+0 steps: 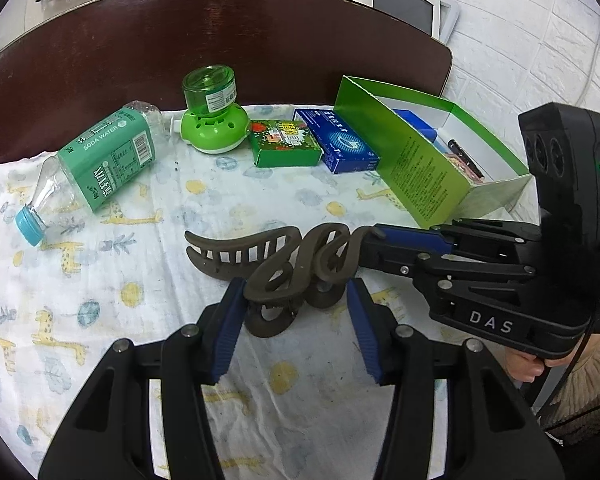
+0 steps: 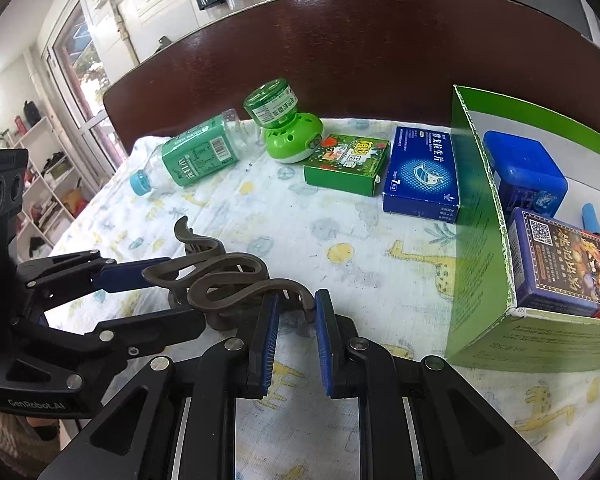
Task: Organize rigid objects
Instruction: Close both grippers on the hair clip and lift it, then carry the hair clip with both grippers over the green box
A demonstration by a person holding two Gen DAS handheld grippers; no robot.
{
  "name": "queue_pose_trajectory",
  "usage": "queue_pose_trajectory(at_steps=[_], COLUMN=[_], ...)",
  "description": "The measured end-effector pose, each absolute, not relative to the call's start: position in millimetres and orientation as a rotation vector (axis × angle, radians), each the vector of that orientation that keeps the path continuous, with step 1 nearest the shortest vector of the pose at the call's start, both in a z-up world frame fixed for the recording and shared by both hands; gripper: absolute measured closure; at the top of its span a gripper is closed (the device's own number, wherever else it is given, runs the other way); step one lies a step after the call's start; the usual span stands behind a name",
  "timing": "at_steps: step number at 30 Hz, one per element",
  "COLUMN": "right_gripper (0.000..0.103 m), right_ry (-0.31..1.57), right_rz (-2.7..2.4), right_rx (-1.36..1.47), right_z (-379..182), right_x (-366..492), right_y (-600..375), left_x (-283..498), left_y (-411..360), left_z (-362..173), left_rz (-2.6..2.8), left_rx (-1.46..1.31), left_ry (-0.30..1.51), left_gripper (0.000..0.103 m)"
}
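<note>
A brown hair claw clip (image 1: 256,242) is held just above the giraffe-print cloth (image 1: 100,304), gripped from both sides. My left gripper (image 1: 294,292) is shut on the clip's looped handle end, with a blue pad against each side. My right gripper (image 1: 370,248) reaches in from the right and is shut on one thin tip of the clip. In the right wrist view the clip (image 2: 240,259) has that tip pinched in my right gripper (image 2: 298,300), while my left gripper (image 2: 184,292) clamps it from the left. The clip's teeth point to the far left.
A soda water bottle (image 1: 104,156) lies at the back left. Beside it stand a green plug-in repellent (image 1: 214,120), a small green box (image 1: 286,144) and a blue box (image 1: 336,144). The open green carton (image 2: 480,240) on the right holds a blue case (image 2: 524,176), a card box (image 2: 564,268) and pens.
</note>
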State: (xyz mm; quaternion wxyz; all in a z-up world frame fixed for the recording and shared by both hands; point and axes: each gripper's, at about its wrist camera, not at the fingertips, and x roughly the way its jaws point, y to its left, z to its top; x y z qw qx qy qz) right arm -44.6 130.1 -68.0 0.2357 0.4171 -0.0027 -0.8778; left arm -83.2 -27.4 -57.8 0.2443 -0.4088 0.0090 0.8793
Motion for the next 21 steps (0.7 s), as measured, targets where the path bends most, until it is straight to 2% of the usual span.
queue_pose_trajectory(at_steps=[5, 10, 21], right_gripper=[0.085, 0.084, 0.084], right_ry=[0.008, 0.023, -0.029], right_rz=[-2.419, -2.454, -2.503], right_rx=[1.130, 1.124, 1.000], right_z=[-66.0, -65.4, -30.1], right_x=[-43.4, -41.7, -33.6], right_y=[127.8, 125.1, 142.3], left_x=[-85.0, -84.7, -69.3], left_y=[-15.5, -14.8, 1.2], left_z=[-62.2, -56.9, -9.5], left_rz=[2.478, 2.490, 2.556], left_rx=[-1.117, -1.121, -0.990], left_ry=[0.131, 0.105, 0.166], left_gripper=[0.055, 0.057, 0.059])
